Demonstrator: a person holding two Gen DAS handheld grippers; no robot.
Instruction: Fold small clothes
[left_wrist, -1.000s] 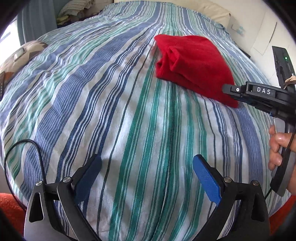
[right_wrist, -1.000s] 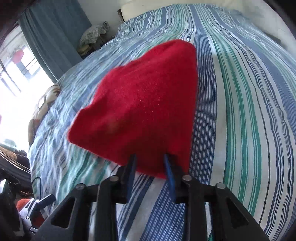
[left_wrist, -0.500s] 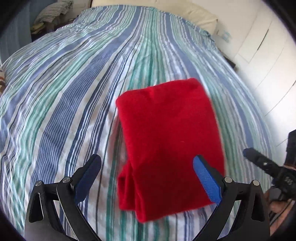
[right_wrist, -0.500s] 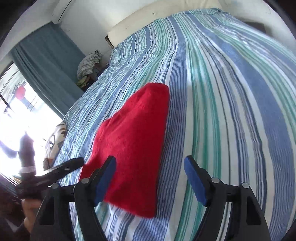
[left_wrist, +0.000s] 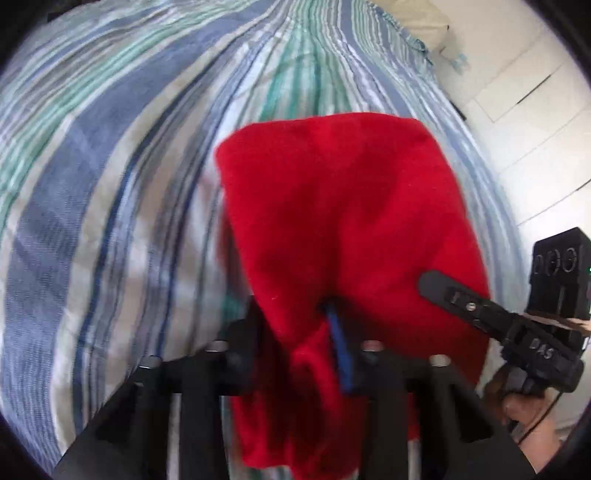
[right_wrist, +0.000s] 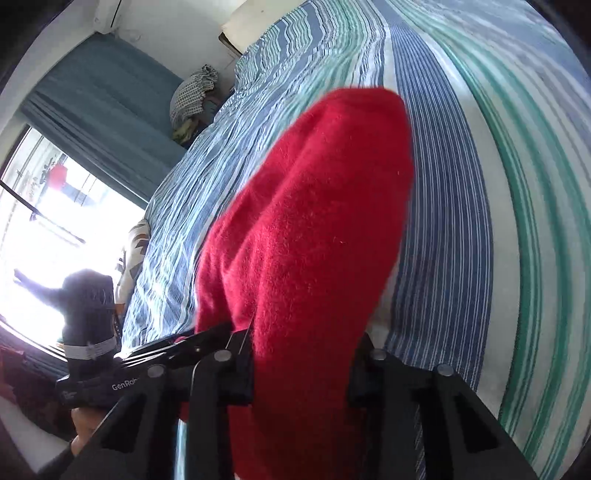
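A folded red fleece garment (left_wrist: 343, 229) lies on the striped bedspread (left_wrist: 110, 184). My left gripper (left_wrist: 295, 343) is shut on its near edge, with red cloth bunched between the blue pads. In the right wrist view the same red garment (right_wrist: 306, 236) fills the middle, and my right gripper (right_wrist: 301, 373) is closed around its near edge, its pads hidden by the cloth. The right gripper (left_wrist: 480, 314) also shows in the left wrist view, at the garment's right edge. The left gripper (right_wrist: 177, 347) shows in the right wrist view, at the garment's left.
The bedspread (right_wrist: 480, 184) stretches far ahead. A pillow (left_wrist: 417, 26) lies at the head. White cupboard doors (left_wrist: 535, 122) stand to the right. A blue curtain (right_wrist: 99, 110), a bright window (right_wrist: 44, 229) and a pile of clothes (right_wrist: 192, 99) are on the left.
Both grippers moved in onto the red garment's near edge and closed on it. Half a second ago both were open, the right one beside the garment.
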